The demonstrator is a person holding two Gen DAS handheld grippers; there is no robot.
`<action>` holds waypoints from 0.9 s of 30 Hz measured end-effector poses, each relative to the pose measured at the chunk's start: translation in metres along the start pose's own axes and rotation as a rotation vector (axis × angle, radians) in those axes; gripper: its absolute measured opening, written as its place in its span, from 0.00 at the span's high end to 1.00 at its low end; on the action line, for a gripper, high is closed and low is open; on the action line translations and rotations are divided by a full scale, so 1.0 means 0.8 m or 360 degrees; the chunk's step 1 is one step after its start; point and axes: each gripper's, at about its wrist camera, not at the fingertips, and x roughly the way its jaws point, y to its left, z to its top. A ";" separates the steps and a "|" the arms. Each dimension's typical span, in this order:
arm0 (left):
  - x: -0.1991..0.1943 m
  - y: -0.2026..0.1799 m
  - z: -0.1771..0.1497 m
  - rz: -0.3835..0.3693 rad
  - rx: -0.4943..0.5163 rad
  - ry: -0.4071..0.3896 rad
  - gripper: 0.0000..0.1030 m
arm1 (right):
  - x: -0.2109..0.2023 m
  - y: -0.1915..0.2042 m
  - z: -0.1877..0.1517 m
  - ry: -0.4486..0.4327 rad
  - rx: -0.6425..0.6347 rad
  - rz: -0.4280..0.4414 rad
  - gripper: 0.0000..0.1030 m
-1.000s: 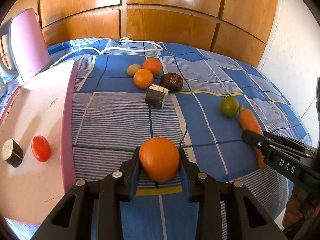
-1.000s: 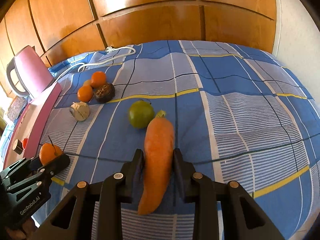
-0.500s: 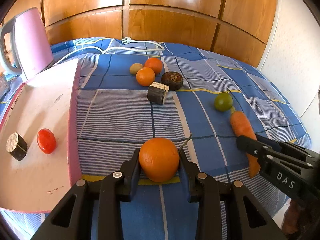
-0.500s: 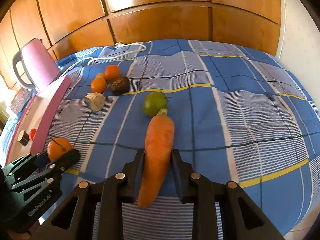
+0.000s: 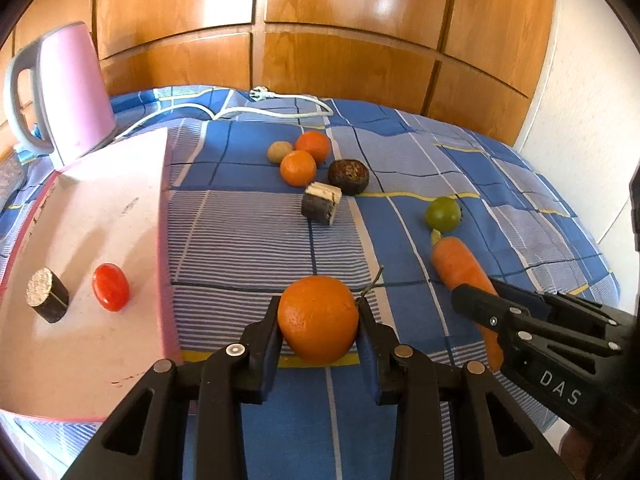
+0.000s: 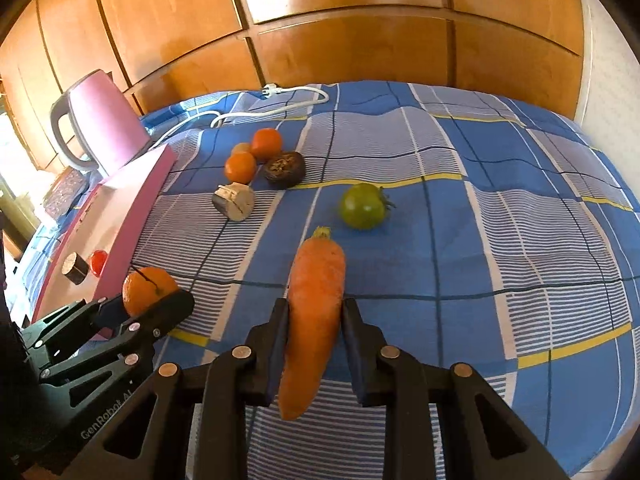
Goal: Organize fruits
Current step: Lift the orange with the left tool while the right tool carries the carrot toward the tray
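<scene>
My left gripper (image 5: 319, 322) is shut on an orange (image 5: 318, 324) with a thin stem, held just above the blue checked cloth beside the pink tray (image 5: 80, 352). In the right wrist view the same orange (image 6: 146, 289) shows at the left. My right gripper (image 6: 314, 320) is shut on a carrot (image 6: 314, 312), leafy end pointing away. That carrot (image 5: 460, 268) appears at the right of the left wrist view. The tray carries a red tomato (image 5: 111, 293) and a dark cylinder piece (image 5: 47, 300).
On the cloth lie a green tomato (image 6: 363, 206), two small oranges (image 5: 298, 167), a small tan fruit (image 5: 280, 151), a dark round fruit (image 5: 349, 176) and a dark cut chunk (image 5: 321, 203). A pink kettle (image 5: 68, 88) and white cable (image 5: 280, 110) sit at the back.
The right gripper's jaws have closed onto the carrot and carried it back from the green tomato. The left gripper has kept its hold on the orange near the tray.
</scene>
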 end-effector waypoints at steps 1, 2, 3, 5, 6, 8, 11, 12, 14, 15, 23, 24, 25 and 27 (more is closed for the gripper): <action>-0.001 0.002 0.000 0.0006 -0.0008 -0.0001 0.67 | -0.001 0.001 0.000 -0.0001 0.0003 0.0007 0.74; -0.001 0.004 0.001 0.0015 -0.0017 -0.0003 0.67 | -0.001 0.001 0.001 -0.0001 0.0005 0.0011 0.74; -0.002 0.005 0.001 0.0022 -0.0025 -0.0005 0.67 | -0.002 0.002 0.002 -0.0003 0.0006 0.0017 0.74; -0.004 0.007 0.002 0.0031 -0.0032 -0.0012 0.67 | -0.004 0.006 0.004 -0.0015 -0.0003 0.0024 0.74; -0.005 0.007 0.002 0.0034 -0.0032 -0.0018 0.67 | -0.005 0.008 0.005 -0.0020 -0.0007 0.0026 0.74; -0.008 0.007 0.003 0.0038 -0.0030 -0.0032 0.67 | -0.008 0.010 0.007 -0.0030 -0.0010 0.0040 0.74; -0.011 0.007 0.005 0.0043 -0.0026 -0.0047 0.67 | -0.011 0.013 0.010 -0.0042 -0.0020 0.0048 0.74; -0.011 0.007 0.005 0.0044 -0.0027 -0.0045 0.67 | -0.011 0.014 0.010 -0.0045 -0.0026 0.0050 0.74; -0.011 0.008 0.006 0.0050 -0.0034 -0.0048 0.67 | -0.011 0.014 0.011 -0.0041 -0.0016 0.0056 0.74; -0.013 0.009 0.007 0.0051 -0.0039 -0.0052 0.67 | -0.012 0.014 0.011 -0.0042 -0.0009 0.0062 0.74; -0.033 0.027 0.020 0.0085 -0.0105 -0.0115 0.67 | -0.026 0.026 0.030 -0.0103 -0.0039 0.0113 0.74; -0.037 0.030 0.022 0.0091 -0.0116 -0.0124 0.67 | -0.027 0.030 0.033 -0.0108 -0.0047 0.0122 0.74; -0.042 0.035 0.025 0.0103 -0.0128 -0.0140 0.67 | -0.027 0.033 0.036 -0.0109 -0.0054 0.0130 0.74; -0.050 0.043 0.029 0.0118 -0.0141 -0.0167 0.67 | -0.026 0.041 0.042 -0.0109 -0.0080 0.0151 0.74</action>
